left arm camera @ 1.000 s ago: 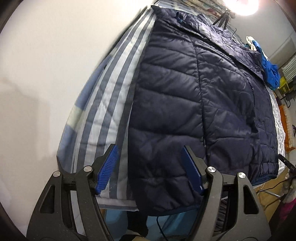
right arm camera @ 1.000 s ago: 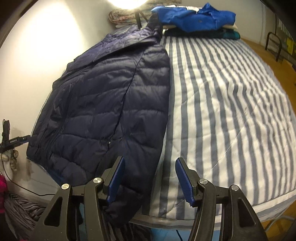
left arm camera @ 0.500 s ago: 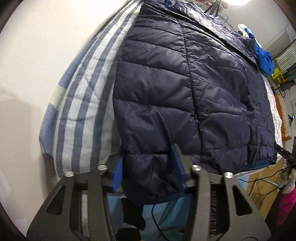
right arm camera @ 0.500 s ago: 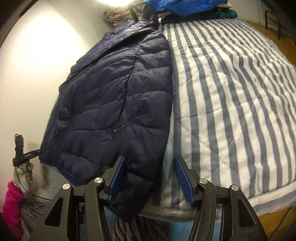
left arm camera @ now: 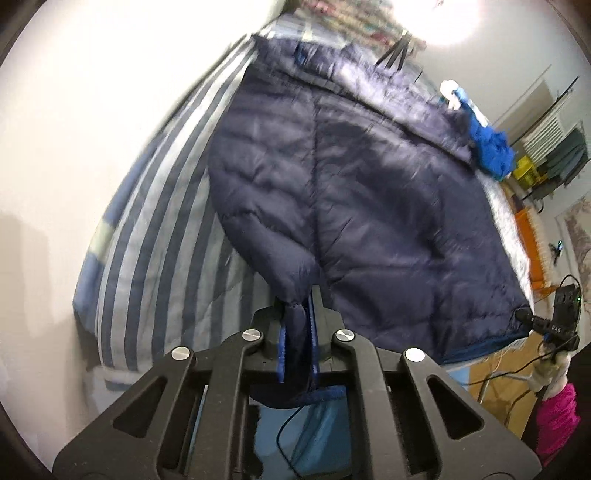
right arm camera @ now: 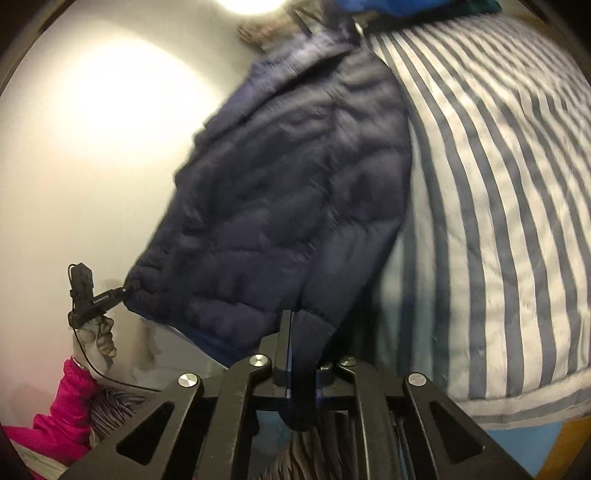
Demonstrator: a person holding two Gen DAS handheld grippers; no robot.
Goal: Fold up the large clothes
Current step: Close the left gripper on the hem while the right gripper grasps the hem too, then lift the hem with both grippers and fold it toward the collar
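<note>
A navy quilted puffer jacket [left arm camera: 362, 192] lies lengthwise on a blue-and-white striped bed [left arm camera: 155, 236], collar at the far end. My left gripper [left arm camera: 298, 314] is shut on the jacket's near hem corner and holds it lifted off the bed. In the right wrist view the same jacket [right arm camera: 295, 192] fills the middle. My right gripper [right arm camera: 301, 332] is shut on the other near hem corner. The other gripper shows at the jacket's far corner in each view [left arm camera: 554, 325] [right arm camera: 88, 295]. Both views are blurred.
A white wall [left arm camera: 74, 129] runs along the bed's left side. Folded blue clothes [left arm camera: 487, 147] are stacked at the head of the bed, also in the right wrist view [right arm camera: 399, 5]. A bright lamp [left arm camera: 454, 18] glares at the far end. Wooden floor [left arm camera: 524, 221] lies beyond the bed.
Both grippers moved in onto the jacket's near hem and shut on its two corners. The hem now rises off the bed edge and the jacket bunches.
</note>
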